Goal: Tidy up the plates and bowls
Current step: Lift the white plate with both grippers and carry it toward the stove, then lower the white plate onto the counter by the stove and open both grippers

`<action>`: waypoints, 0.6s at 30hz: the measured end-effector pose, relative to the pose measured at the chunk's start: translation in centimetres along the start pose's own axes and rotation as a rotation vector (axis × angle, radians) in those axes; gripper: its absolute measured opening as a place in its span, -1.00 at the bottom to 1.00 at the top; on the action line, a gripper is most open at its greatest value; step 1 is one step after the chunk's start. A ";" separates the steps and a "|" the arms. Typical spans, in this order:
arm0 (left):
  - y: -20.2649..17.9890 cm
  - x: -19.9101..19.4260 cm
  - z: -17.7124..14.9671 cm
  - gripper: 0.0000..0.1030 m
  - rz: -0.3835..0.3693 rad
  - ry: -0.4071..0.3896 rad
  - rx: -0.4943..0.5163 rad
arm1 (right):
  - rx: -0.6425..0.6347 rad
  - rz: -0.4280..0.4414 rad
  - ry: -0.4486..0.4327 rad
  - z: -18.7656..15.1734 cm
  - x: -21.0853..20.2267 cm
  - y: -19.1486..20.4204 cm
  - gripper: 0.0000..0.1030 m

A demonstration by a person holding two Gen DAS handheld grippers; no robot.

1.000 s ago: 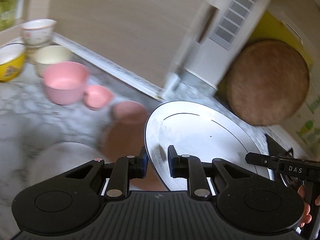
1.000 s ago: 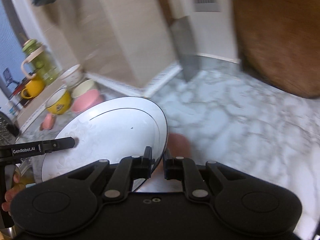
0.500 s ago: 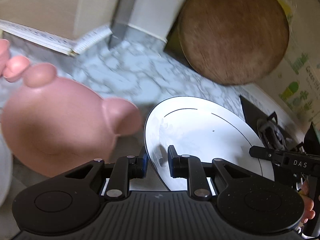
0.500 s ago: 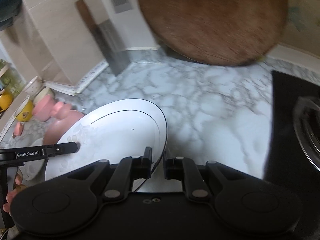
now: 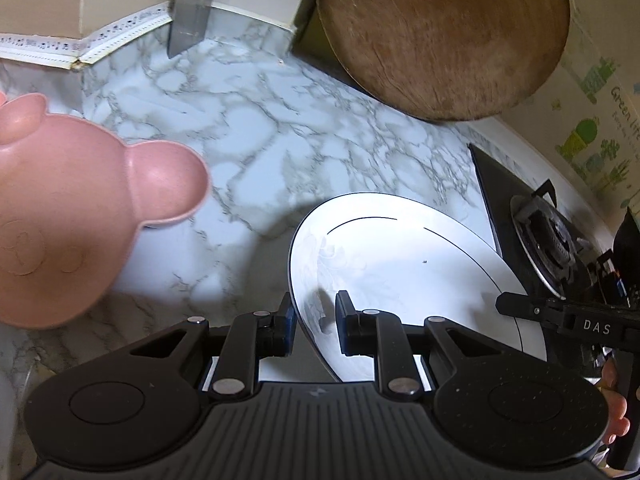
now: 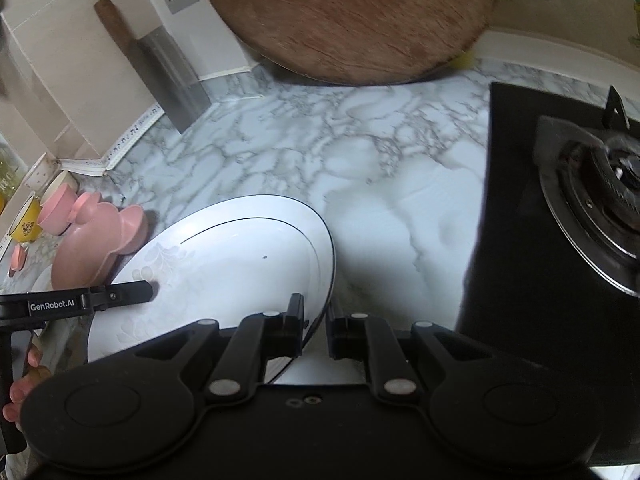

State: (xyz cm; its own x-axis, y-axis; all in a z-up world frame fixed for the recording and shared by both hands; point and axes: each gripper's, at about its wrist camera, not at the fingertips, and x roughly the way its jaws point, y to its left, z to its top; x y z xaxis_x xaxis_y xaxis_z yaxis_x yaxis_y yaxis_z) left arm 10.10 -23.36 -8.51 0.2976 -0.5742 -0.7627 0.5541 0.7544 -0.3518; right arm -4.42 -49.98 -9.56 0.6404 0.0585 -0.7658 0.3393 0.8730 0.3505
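A large white plate (image 5: 400,272) with a thin dark ring is held above the marble counter (image 5: 260,140) by both grippers. My left gripper (image 5: 314,328) is shut on its left rim. My right gripper (image 6: 314,326) is shut on its right rim; the plate also shows in the right wrist view (image 6: 224,272). A pink bear-shaped plate (image 5: 68,220) lies on the counter to the left, also in the right wrist view (image 6: 96,240). Pink, cream and yellow bowls (image 6: 56,208) stand further left along the wall.
A round wooden cutting board (image 5: 444,36) leans on the back wall. A cleaver (image 6: 168,76) leans in the corner. A black gas hob (image 6: 568,216) with a burner lies to the right. Bare marble lies between plate and board.
Both grippers have carried the white plate to the right, away from the bowls and toward the hob. The pink bear plate has slid to the left of the view. The grips are unchanged.
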 end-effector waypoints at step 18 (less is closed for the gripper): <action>-0.1 1.3 -1.7 -0.64 -0.013 0.047 0.010 | 0.060 -0.011 0.049 -1.4 1.5 -1.4 -0.79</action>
State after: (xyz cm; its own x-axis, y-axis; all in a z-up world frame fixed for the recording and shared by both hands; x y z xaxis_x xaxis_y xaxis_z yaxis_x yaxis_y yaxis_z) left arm 9.11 -23.63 -10.36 0.2538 -0.5681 -0.7829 0.5651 0.7439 -0.3567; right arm -4.89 -50.41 -11.92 0.6023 0.0738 -0.7948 0.3879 0.8432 0.3722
